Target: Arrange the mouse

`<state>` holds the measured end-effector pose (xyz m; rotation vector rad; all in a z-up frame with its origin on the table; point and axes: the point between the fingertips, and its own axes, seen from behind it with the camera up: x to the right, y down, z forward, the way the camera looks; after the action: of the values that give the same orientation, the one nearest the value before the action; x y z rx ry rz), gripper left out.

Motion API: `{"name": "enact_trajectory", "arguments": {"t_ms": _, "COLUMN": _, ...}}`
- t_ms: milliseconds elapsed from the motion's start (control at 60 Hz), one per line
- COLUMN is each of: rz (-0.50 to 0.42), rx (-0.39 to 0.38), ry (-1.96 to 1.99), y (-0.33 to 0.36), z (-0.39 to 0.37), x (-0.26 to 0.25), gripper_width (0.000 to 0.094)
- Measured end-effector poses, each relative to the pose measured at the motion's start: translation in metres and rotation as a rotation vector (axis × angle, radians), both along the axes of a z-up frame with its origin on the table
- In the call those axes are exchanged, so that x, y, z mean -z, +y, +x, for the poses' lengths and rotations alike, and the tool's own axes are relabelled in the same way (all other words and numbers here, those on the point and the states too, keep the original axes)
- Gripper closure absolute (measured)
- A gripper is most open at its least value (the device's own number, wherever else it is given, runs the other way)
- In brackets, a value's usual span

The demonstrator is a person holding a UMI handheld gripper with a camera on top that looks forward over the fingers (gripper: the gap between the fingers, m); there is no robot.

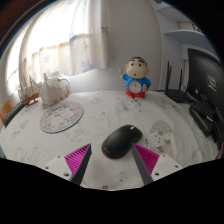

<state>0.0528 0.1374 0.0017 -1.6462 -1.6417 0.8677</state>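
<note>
A black computer mouse with a red mark on its near end lies on the pale patterned table. It rests on the table just ahead of and between my two fingers. My gripper is open, its magenta pads spread wide to either side of the mouse's near end, with gaps on both sides. Nothing is held.
A round grey plate lies left of the mouse, with a white jug behind it. A cartoon figurine stands at the back. A black monitor and a small round white object are on the right.
</note>
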Motion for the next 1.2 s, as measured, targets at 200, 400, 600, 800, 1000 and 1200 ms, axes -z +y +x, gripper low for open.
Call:
{"name": "enact_trajectory", "arguments": {"t_ms": 200, "rz": -0.003, "rx": 0.058, "ry": -0.017, "y": 0.008, "z": -0.046, "x": 0.009, "gripper_width": 0.0077}}
{"name": "enact_trajectory", "arguments": {"t_ms": 400, "rz": -0.006, "rx": 0.063, "ry": -0.035, "y": 0.006, "z": -0.090, "x": 0.015, "gripper_width": 0.0076}}
{"name": "enact_trajectory", "arguments": {"t_ms": 600, "rz": 0.024, "rx": 0.072, "ry": -0.037, "y": 0.007, "z": -0.105, "x": 0.017, "gripper_width": 0.0150}}
{"name": "enact_trajectory", "arguments": {"t_ms": 800, "rz": 0.059, "rx": 0.060, "ry": -0.081, "y": 0.003, "z": -0.112, "x": 0.008, "gripper_width": 0.0483}}
{"name": "enact_trajectory", "arguments": {"t_ms": 1000, "rz": 0.001, "rx": 0.001, "ry": 0.046, "y": -0.060, "z": -0.155, "x": -0.092, "gripper_width": 0.0485}}
{"name": "enact_trajectory", "arguments": {"t_ms": 1200, "rz": -0.068, "rx": -0.102, "ry": 0.046, "y": -0.174, "z": -0.188, "x": -0.081, "gripper_width": 0.0486}}
